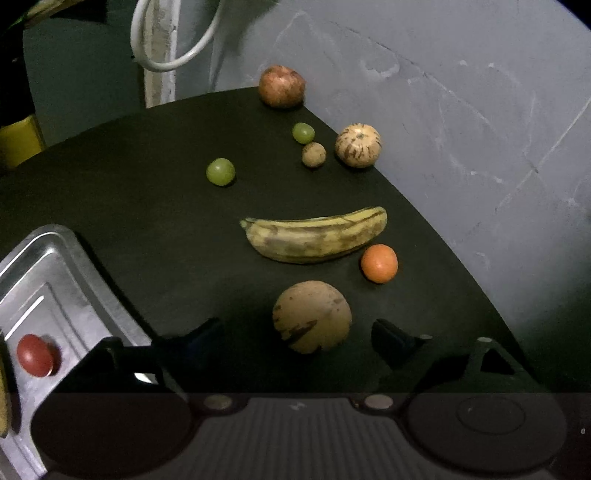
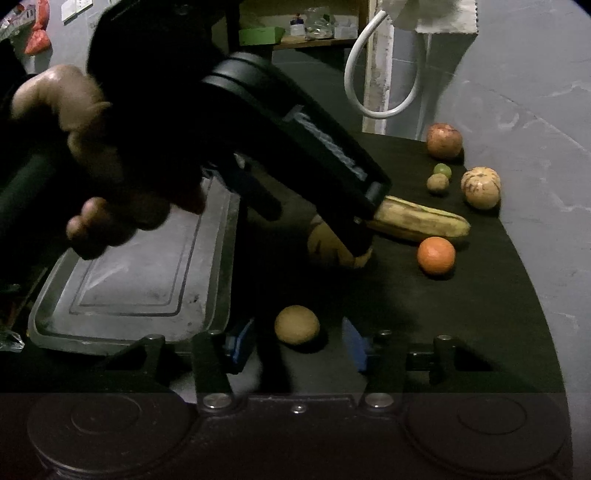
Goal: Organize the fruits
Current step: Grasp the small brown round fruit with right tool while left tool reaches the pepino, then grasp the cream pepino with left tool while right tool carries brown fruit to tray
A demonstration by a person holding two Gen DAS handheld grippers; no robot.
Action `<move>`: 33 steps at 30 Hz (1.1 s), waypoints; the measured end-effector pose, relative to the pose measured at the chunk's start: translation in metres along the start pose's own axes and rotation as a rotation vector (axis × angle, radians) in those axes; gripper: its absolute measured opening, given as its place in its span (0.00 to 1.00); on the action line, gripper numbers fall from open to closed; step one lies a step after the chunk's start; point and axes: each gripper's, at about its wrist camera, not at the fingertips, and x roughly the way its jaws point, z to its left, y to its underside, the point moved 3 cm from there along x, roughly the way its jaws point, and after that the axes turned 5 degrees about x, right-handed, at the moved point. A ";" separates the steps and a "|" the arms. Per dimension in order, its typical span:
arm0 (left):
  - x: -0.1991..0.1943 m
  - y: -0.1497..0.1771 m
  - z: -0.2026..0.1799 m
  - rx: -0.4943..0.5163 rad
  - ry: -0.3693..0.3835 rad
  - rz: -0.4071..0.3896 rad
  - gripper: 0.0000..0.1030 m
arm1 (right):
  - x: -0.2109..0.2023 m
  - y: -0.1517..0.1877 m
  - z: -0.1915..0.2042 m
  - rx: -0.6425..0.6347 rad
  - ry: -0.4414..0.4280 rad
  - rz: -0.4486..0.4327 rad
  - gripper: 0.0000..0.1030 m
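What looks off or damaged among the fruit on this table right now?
The banana is heavily blotched brown, so it looks overripe or bruised. The pomegranate and the striped melon sit right at the table's far edge. Nothing is spilled.

I am working in what looks like a home storeroom or back room: a rough, scuffed grey wall (image 1: 461, 122) rises behind the dark table's (image 1: 129, 177) far edge, a white cable (image 2: 369, 92) loops down a chipped post, and a cluttered wooden shelf (image 2: 314, 40) holds a green box and small containers; red bags (image 2: 37, 33) hang on the wall.
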 end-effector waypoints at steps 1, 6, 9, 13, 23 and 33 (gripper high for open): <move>0.002 0.000 -0.001 0.003 0.003 0.004 0.82 | 0.001 0.000 0.001 -0.002 0.000 0.002 0.46; 0.012 0.000 -0.006 0.022 -0.004 0.026 0.64 | 0.005 0.001 0.005 -0.009 0.006 -0.003 0.38; 0.015 0.001 -0.006 0.019 -0.004 0.028 0.58 | 0.008 0.003 0.003 0.001 0.021 0.006 0.32; 0.018 0.001 -0.007 0.012 0.001 0.025 0.55 | 0.009 0.004 0.003 0.013 0.034 0.003 0.30; 0.018 0.004 -0.003 -0.017 0.003 0.000 0.53 | -0.007 0.002 0.005 0.079 0.056 -0.020 0.29; -0.024 0.004 0.007 -0.038 0.042 -0.096 0.52 | -0.046 -0.022 0.017 0.185 0.100 -0.075 0.29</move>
